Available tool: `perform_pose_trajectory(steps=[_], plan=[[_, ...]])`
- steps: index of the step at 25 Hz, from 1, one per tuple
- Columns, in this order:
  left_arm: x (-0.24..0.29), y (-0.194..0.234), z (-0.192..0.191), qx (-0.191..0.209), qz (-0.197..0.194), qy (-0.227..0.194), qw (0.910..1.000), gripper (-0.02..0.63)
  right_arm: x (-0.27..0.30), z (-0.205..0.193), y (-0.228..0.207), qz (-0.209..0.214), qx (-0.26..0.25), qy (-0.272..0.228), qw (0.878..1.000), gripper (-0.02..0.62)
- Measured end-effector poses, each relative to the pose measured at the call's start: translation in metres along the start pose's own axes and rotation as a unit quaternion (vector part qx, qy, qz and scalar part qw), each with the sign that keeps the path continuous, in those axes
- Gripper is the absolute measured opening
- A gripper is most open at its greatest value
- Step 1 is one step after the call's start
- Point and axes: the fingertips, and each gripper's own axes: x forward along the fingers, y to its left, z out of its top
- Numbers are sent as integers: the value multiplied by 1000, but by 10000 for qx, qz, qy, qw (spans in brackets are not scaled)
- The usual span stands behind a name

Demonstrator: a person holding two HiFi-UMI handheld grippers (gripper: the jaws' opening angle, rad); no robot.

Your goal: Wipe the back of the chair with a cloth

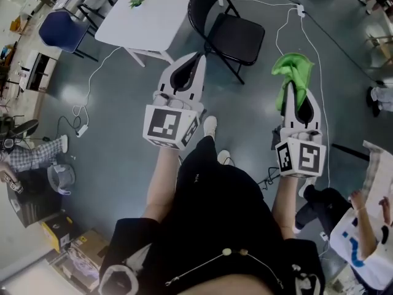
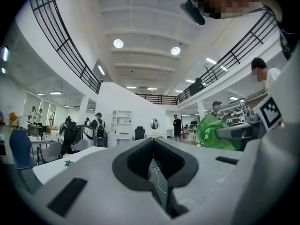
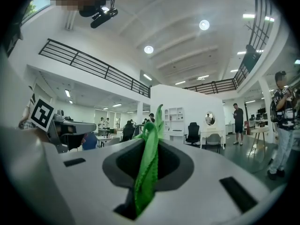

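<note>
Right now we hold both tools up over the floor (image 1: 116,158). Our right hand-held gripper (image 1: 296,88) is clamped on the green cloth (image 1: 293,66). In the right gripper view the fabric (image 3: 149,172) runs up between the closed jaws and stands up past the tips. In the head view it bunches above that gripper's nose and droops down its left flank.

Our left hand-held gripper (image 1: 199,55) has its jaws pressed together with nothing between them. The left gripper view shows only a thin slit of floor behind the pads (image 2: 140,161). From there the cloth appears off to the right, level with the tips.

The black folding chair (image 1: 230,32) stands ahead of both grippers, just right of the left one's tips and ahead-left of the right one. Its backrest is at the far side. The cloth is near it but not touching. A white counter (image 1: 153,17) sits ahead-left of the left gripper.
</note>
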Motion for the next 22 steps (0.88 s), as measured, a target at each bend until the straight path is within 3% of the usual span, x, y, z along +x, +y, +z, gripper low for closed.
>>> perform_pose_trajectory(steps=[13,22], plan=[[98,103,0,38,-43,-151,9999,6,148,8,25,251,-245,-52,9994,49],[127,164,-16,-245,314,-52,9992,6,216,-8,43,535,-298,232,9979,49]])
